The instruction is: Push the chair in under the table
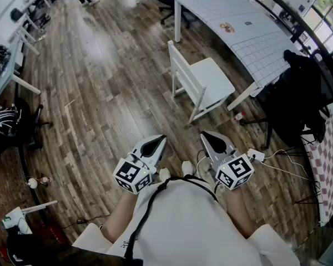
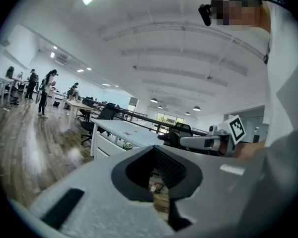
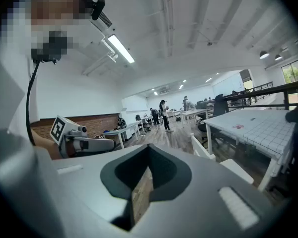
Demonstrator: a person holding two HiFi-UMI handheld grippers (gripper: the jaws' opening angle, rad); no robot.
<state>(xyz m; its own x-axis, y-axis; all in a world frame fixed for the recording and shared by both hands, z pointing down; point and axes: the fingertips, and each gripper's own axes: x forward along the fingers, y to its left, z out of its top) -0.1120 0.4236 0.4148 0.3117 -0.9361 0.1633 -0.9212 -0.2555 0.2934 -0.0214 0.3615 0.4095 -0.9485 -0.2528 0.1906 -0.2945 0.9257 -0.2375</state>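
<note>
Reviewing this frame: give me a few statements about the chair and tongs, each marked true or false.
1. The chair is tucked under the table. False: it stands pulled out on the floor beside the table, with its seat in full view.
2. The left tongs and right tongs are both shut. True.
3. The left tongs grip the chair's backrest. False: they hold nothing and are well apart from the chair.
4. The chair is white. True.
</note>
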